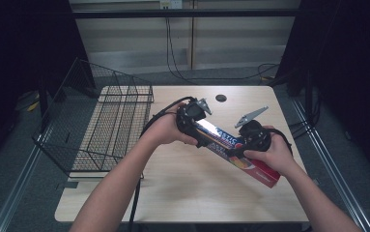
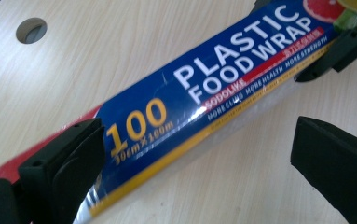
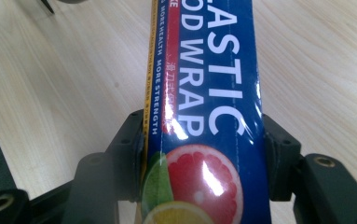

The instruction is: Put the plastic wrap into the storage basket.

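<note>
Wrap box (image 1: 235, 153) hung above the table (image 1: 182, 193), clamped in the right gripper (image 1: 244, 147); the left gripper (image 1: 198, 129) stood apart around its far-left end.

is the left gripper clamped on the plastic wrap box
No: in the left gripper view the left gripper stands wide, one jaw beside the plastic wrap box, the other apart from it.

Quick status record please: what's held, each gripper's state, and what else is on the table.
held item: plastic food wrap box, raised above the table
right gripper: shut on the box, at the fruit picture
left gripper: open, jaws either side of the box, right jaw clearly apart from it
also on table: wire basket at left
</note>
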Available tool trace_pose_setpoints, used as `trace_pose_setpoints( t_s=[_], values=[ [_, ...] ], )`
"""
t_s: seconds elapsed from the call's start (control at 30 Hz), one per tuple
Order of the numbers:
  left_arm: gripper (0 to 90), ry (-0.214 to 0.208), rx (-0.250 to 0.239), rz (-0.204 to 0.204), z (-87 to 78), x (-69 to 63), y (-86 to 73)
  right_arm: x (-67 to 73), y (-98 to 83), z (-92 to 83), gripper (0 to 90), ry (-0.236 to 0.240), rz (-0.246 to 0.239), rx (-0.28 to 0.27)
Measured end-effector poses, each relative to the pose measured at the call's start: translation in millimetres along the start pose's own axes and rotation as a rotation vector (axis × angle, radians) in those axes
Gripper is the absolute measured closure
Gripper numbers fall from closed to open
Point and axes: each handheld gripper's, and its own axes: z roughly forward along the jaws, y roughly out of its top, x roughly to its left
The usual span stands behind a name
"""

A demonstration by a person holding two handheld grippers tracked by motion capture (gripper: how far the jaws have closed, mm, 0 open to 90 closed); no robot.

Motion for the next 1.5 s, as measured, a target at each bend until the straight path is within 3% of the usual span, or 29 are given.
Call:
trace_pose_setpoints(
  t_s=[0.17, 0.27, 0.43, 0.5, 0.67, 0.73, 0.9, 1.03, 1.17, 1.23, 1.27, 1.33, 1.4, 1.43, 1.5],
  values=[
    [3.2, -0.012, 0.006, 0.038, 3.4, 0.3, 3.6, 3.5, 2.8, -0.7, 44.6, 0.010, -0.038, 0.006],
    [3.3, -0.032, 0.000, 0.028, 5.2, 0.1, 3.8, 5.9, 3.6, -0.5, 44.6, 0.014, -0.056, 0.004],
    [3.8, -0.046, 0.028, 0.048, 7.3, -1.8, 3.3, 9.4, 5.2, 0.3, 44.6, 0.020, -0.076, 0.009],
    [3.9, -0.043, 0.045, 0.076, 8.9, -2.4, 3.6, 10.8, 5.7, 1.1, 44.6, 0.023, -0.088, 0.020],
    [4.0, -0.060, 0.038, 0.068, 11.8, -2.0, 3.5, 14.7, 6.3, 2.2, 44.7, 0.027, -0.120, 0.025],
    [4.1, -0.073, 0.049, 0.083, 13.8, -1.8, 3.0, 15.5, 6.9, 1.2, 44.7, 0.036, -0.118, 0.025],
    [5.8, -0.111, 0.088, 0.110, 20.6, -4.9, 4.1, 16.3, 7.5, 1.8, 44.7, 0.038, -0.165, 0.013],
    [11.6, -0.154, 0.124, 0.143, 27.6, -9.6, 5.0, 16.8, 7.9, 1.8, 44.6, 0.063, -0.204, -0.012],
    [23.2, -0.210, 0.190, 0.128, 29.9, -15.9, 8.3, 17.1, 7.4, 1.0, 44.5, 0.087, -0.257, -0.012],
    [33.9, -0.208, 0.214, 0.176, 30.5, -27.4, 11.5, 19.1, 7.0, 1.2, 42.7, 0.085, -0.297, -0.013],
    [37.1, -0.214, 0.230, 0.198, 30.6, -32.3, 13.1, 16.5, 7.7, 0.8, 41.9, 0.108, -0.293, -0.008],
    [39.7, -0.221, 0.241, 0.155, 29.6, -37.8, 14.1, 12.3, 7.2, 1.3, 39.5, 0.175, -0.285, 0.009],
    [41.8, -0.213, 0.261, 0.102, 27.1, -37.0, 14.4, 12.2, 6.9, 0.1, 31.8, 0.152, -0.271, -0.017],
    [42.7, -0.198, 0.269, 0.066, 25.5, -37.1, 13.7, 11.9, 7.7, -2.6, 25.5, 0.140, -0.240, -0.032],
    [43.9, -0.143, 0.284, 0.043, 22.3, -35.4, 10.0, 7.6, 8.9, -9.3, 12.4, 0.154, -0.186, -0.073]
  ],
)
